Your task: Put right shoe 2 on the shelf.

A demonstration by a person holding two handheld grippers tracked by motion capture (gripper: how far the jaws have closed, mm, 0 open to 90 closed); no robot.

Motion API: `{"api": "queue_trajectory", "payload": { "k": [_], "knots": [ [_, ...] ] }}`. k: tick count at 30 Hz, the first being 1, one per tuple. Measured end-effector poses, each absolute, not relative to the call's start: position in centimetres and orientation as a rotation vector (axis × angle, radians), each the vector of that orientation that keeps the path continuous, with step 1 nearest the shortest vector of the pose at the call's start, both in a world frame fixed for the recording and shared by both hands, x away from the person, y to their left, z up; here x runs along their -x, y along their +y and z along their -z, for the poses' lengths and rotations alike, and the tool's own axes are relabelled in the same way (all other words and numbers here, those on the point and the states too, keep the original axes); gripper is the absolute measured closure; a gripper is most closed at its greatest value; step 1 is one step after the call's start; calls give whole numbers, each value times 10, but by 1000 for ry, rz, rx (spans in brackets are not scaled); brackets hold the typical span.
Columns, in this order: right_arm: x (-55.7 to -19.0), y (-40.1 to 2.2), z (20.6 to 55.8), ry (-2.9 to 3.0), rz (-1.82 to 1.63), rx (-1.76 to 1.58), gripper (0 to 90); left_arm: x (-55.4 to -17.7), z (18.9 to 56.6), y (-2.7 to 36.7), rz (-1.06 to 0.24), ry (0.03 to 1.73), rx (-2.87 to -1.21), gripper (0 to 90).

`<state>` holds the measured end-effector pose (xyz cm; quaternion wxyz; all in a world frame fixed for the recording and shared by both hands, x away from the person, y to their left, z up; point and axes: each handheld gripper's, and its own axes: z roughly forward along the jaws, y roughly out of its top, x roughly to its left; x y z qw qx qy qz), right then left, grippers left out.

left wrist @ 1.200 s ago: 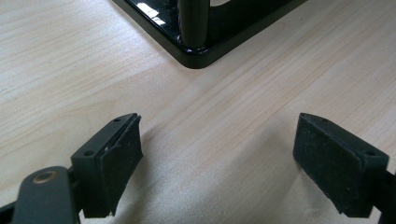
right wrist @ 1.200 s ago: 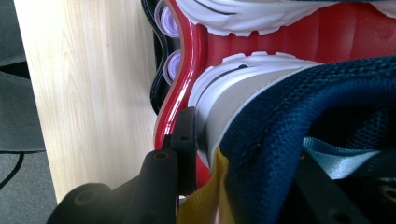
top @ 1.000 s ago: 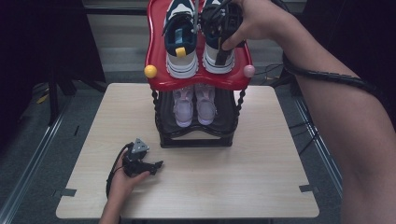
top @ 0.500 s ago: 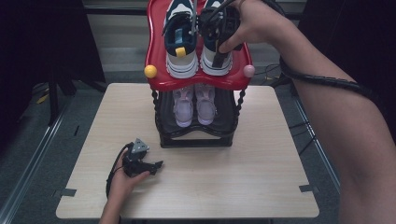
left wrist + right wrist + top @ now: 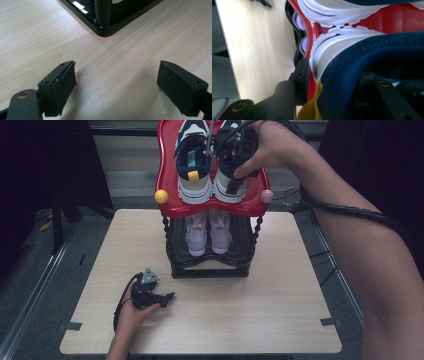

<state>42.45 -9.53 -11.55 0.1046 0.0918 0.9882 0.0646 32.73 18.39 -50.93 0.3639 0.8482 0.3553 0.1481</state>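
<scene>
Two navy-and-white sneakers stand on the red top shelf of a black shoe rack. My right gripper is at the right sneaker, beside the left sneaker. In the right gripper view my right gripper has one jaw outside the navy collar and one inside. Its jaws have just been opening and stand open, with the collar wall still between them. My left gripper rests open on the table by the rack's front left corner. Nothing is between the left gripper's pads.
A lilac pair of shoes sits on the rack's lower shelf. The rack's black base corner lies just ahead of the left gripper. The light wooden table has free room in front of the rack. A cable trails along the right forearm.
Both hands have kept their places. The sneakers on the top shelf have not visibly shifted.
</scene>
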Motion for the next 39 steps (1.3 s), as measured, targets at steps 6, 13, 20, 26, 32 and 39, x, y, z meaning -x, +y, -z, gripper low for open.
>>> {"api": "queue_trajectory", "payload": {
  "k": [6,13,20,26,32,39],
  "knots": [
    [-423,-104,106,2909,-251,-404,320,-327,509,184,-382,914,-2183,148],
    [-420,-110,96,2917,-288,-452,269,-327,509,184,-382,914,-2182,147],
    [-418,-113,85,2925,-262,-438,186,-327,510,184,-378,912,-2180,147],
    [-416,-117,75,2921,-241,-451,176,-328,509,184,-374,912,-2187,148],
    [-414,-121,72,2938,-216,-469,180,-328,509,184,-374,912,-2187,148],
    [-411,-124,77,2962,-185,-473,183,-328,509,184,-373,913,-2186,148]
  ]
}}
